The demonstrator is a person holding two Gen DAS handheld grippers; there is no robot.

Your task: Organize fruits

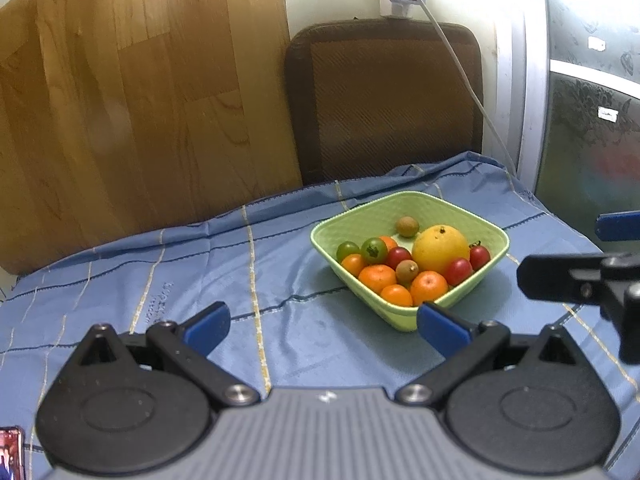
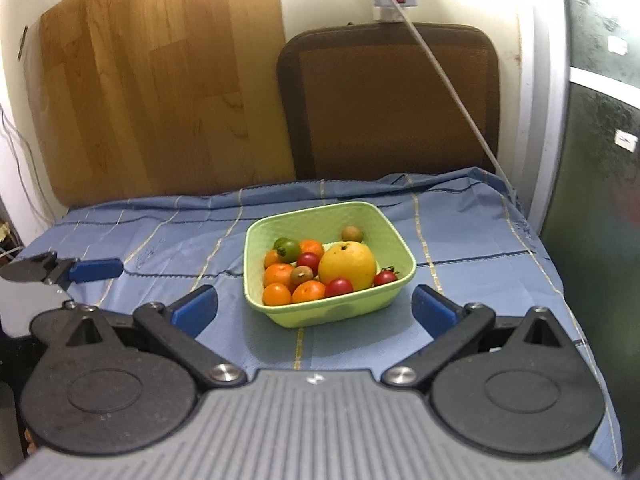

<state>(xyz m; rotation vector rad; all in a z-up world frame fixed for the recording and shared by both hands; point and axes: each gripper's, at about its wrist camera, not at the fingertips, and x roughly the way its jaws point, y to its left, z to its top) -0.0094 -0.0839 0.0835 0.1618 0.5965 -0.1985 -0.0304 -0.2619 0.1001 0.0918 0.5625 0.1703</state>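
A light green bowl [image 1: 456, 204] [image 2: 360, 312] stands on the blue cloth, holding a large yellow-orange citrus [image 1: 440, 248] [image 2: 347, 265], several small oranges [image 1: 428, 286] [image 2: 308, 291], red cherry tomatoes [image 1: 458, 271] [image 2: 339, 286], green tomatoes [image 1: 374, 249] [image 2: 289, 249] and small brown fruits [image 1: 407, 226] [image 2: 352, 234]. My left gripper [image 1: 324, 330] is open and empty, low over the cloth, its right finger close to the bowl's near corner. My right gripper [image 2: 314, 308] is open and empty, straddling the bowl's near side from a short distance. Each gripper shows at the edge of the other's view.
The blue cloth [image 1: 240, 264] [image 2: 480, 232] covers the table. A brown chair back [image 1: 384, 96] [image 2: 388, 100] stands behind it, a wooden board [image 1: 132, 92] [image 2: 160, 80] leans at the left, and a white cable [image 1: 460, 72] [image 2: 452, 80] hangs from a power strip. A phone corner [image 1: 10, 454] lies near left.
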